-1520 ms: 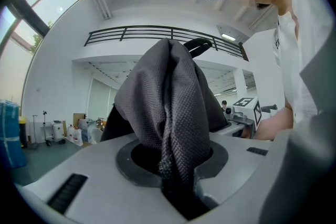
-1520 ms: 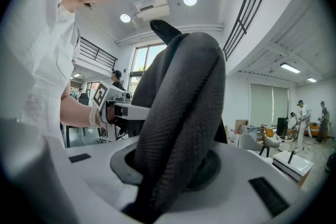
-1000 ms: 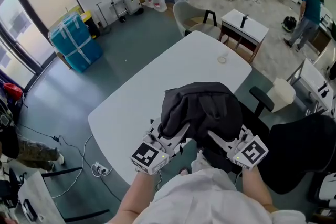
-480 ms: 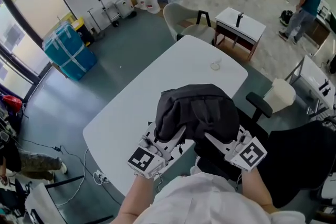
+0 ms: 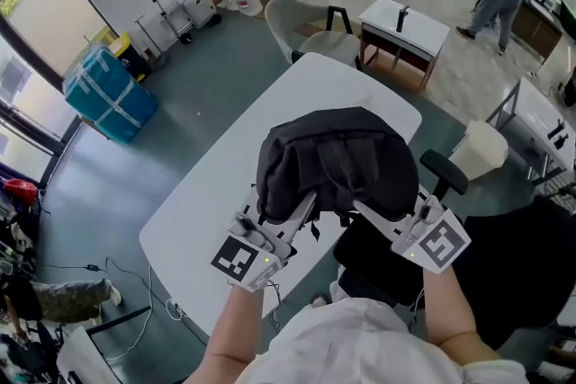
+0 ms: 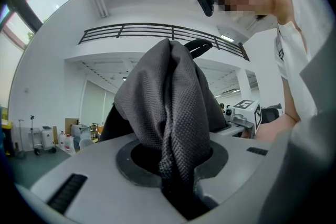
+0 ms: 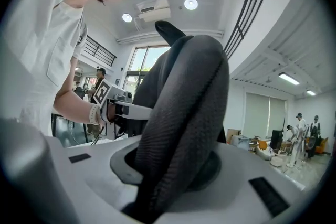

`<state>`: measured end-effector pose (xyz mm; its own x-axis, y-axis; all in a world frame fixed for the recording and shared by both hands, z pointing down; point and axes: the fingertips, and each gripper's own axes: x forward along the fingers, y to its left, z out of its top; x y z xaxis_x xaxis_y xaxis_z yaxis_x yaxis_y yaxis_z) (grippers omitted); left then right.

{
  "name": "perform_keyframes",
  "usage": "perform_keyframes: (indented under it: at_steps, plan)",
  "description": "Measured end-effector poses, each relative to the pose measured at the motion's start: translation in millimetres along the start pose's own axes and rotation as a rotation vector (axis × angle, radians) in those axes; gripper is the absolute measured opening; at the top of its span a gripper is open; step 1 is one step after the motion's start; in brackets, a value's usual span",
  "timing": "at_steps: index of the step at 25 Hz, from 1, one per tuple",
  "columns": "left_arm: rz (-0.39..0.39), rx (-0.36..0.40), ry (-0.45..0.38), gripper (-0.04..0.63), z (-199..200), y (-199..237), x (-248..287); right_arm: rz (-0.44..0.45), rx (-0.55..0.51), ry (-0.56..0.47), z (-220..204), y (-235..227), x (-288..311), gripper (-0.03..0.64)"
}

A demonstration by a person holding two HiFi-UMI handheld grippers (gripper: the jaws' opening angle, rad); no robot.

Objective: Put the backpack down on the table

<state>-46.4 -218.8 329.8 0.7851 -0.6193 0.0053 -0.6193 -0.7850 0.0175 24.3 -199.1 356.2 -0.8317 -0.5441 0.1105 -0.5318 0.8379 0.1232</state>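
Black woven nylon backpack (image 5: 337, 162), soft and slumped into a dome.

Head view: it's held over the near right part of a white table (image 5: 216, 193) with rounded corners. Can't tell from above whether its base touches the top. Left gripper (image 5: 301, 209) grips its lower left edge and right gripper (image 5: 364, 213) its lower right edge. Each gripper carries a cube (image 5: 238, 258) with black-and-white square markers. Black office chair (image 5: 508, 270) sits just right of the table. Blue wrapped crate (image 5: 108, 94) stands well away by the window.

Left gripper view: grey plastic jaws pinched tight on a bunched fold (image 6: 176, 113) of coarse dark mesh cloth, which rises in a peak. Other gripper's marker cube shows at right.

Right gripper view: jaws clamped on a thick padded strap (image 7: 184, 113), fine knit texture, curved like a hoop. Left gripper and its marker cube show at left, also on the bag.
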Motion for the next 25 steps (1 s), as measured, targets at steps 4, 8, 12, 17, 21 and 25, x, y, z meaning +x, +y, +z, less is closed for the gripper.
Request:
perform_keyframes:
  at_steps: [4, 8, 12, 17, 21, 25]
  plan:
    - [0.004, -0.002, -0.015, 0.121, -7.8, 18.7, 17.1, -0.015, -0.050, 0.006, -8.2, -22.2, 13.3, 0.107]
    - [0.017, -0.028, -0.002, 0.121, -29.1, 43.1, 30.2, -0.018, -0.038, 0.025, -28.8, -39.9, 33.6, 0.109]
    - [0.029, -0.061, 0.026, 0.121, -52.5, 63.7, 43.8, -0.010, -0.031, 0.034, -50.3, -55.6, 51.5, 0.109]
    - [0.042, -0.092, 0.058, 0.121, -89.4, 84.2, 49.7, -0.009, 0.001, 0.062, -86.4, -62.5, 72.0, 0.109]
    - [0.062, -0.123, 0.089, 0.122, -116.7, 97.3, 58.8, -0.005, 0.021, 0.088, -113.0, -72.5, 83.2, 0.110]
    - [0.073, -0.160, 0.120, 0.123, -141.7, 108.6, 60.8, -0.009, 0.057, 0.124, -137.4, -73.9, 94.8, 0.111]
